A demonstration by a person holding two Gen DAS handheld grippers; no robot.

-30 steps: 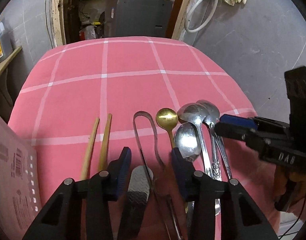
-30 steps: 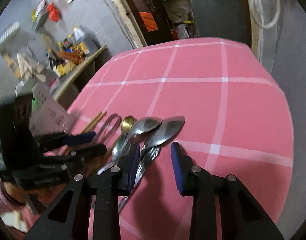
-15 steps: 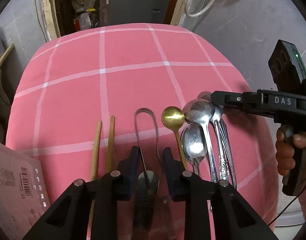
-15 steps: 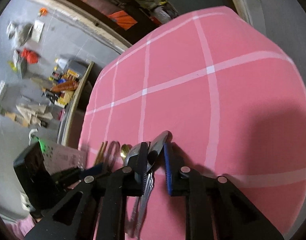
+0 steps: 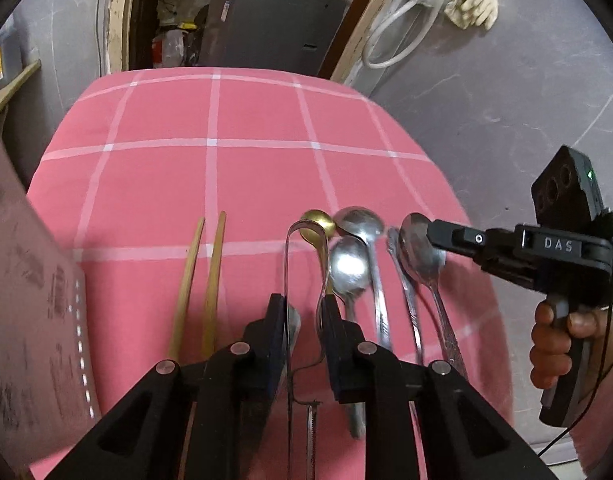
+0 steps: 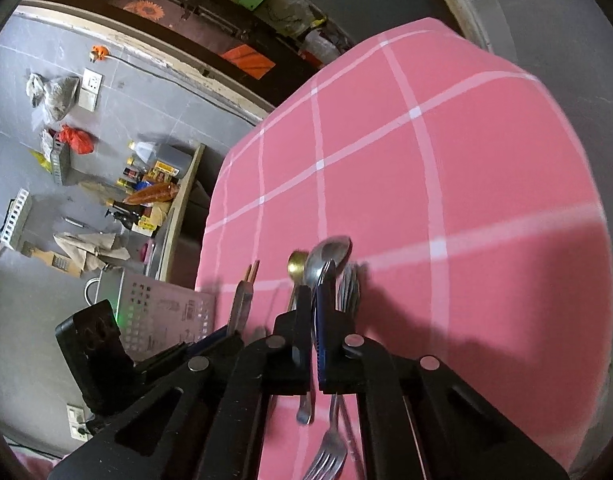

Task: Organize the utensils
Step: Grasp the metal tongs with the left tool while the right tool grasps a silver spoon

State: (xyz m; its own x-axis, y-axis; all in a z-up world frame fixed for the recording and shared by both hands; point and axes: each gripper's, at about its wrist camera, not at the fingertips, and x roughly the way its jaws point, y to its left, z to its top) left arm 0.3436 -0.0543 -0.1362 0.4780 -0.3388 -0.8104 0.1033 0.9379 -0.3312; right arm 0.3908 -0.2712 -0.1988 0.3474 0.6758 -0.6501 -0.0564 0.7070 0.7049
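My left gripper (image 5: pixel 302 308) clamps the metal tongs (image 5: pixel 304 256), lifted off the pink tablecloth (image 5: pixel 226 176). My right gripper (image 6: pixel 315 312) is pinched tight on 1 spoon (image 5: pixel 420 250) at its bowl. That grip looks shallow: the spoon may pivot and drop onto the spoons (image 5: pixel 356 256) beside it, scattering the row near the 2 chopsticks (image 5: pixel 200 280).

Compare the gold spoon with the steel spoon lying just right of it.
The gold spoon is brass-coloured with a small round bowl; the steel spoon is silver with a larger oval bowl. The gold spoon's bowl sits farther up the cloth and partly behind the tongs; the steel spoon's is unobstructed. Both lie with handles toward the camera.
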